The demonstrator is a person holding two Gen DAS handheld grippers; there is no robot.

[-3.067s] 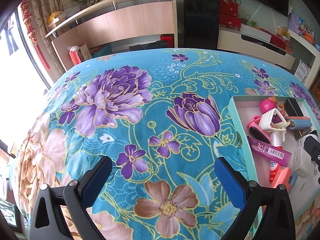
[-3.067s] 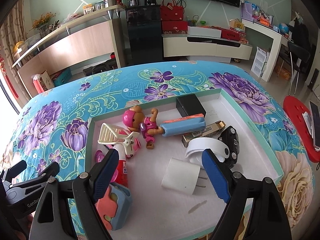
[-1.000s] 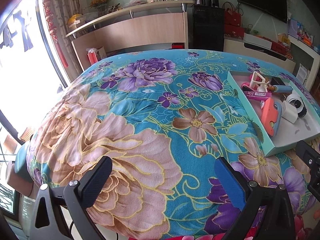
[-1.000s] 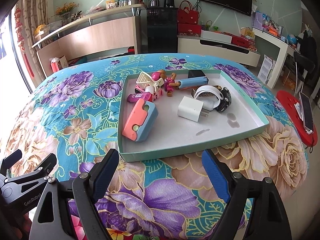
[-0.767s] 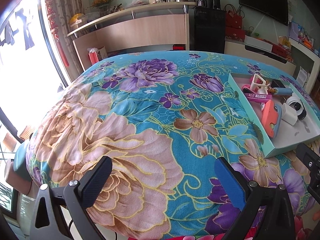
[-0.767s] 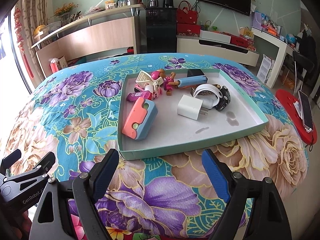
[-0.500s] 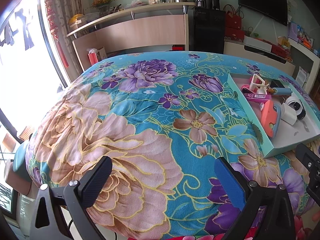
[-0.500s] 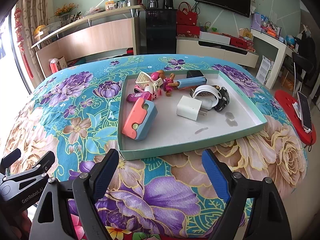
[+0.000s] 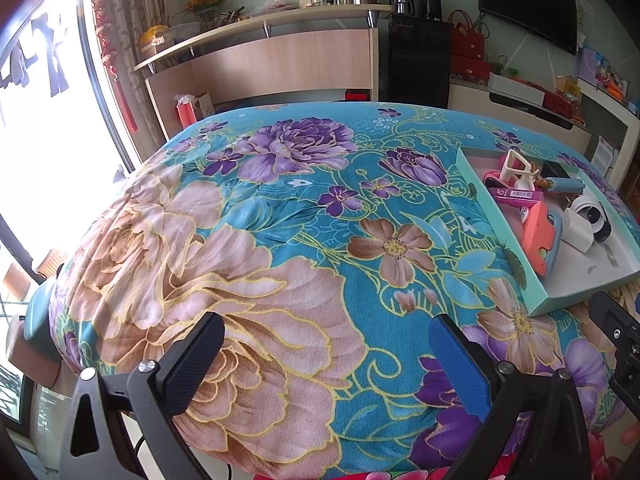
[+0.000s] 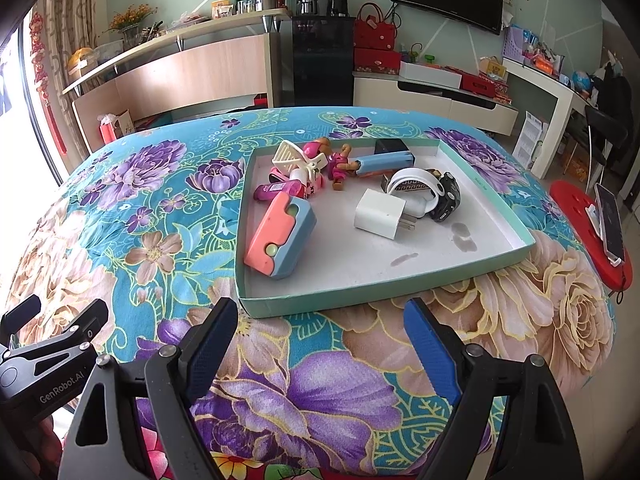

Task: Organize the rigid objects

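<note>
A shallow teal tray lies on the floral tablecloth and holds several objects: a pink-and-blue case, a white charger, a white band, a black watch, a pink doll, a blue tube and a white clip. My right gripper is open and empty, held back from the tray's near edge. My left gripper is open and empty over the cloth, left of the tray. The pink-and-blue case shows there too.
The floral cloth covers a rounded table that drops off at the near edge. A red stool with a phone stands to the right. A counter and a black cabinet stand behind the table.
Both grippers have stayed open and empty. Since three seconds ago they pulled back from the tray toward the table's near edge; over the last second the views barely shift.
</note>
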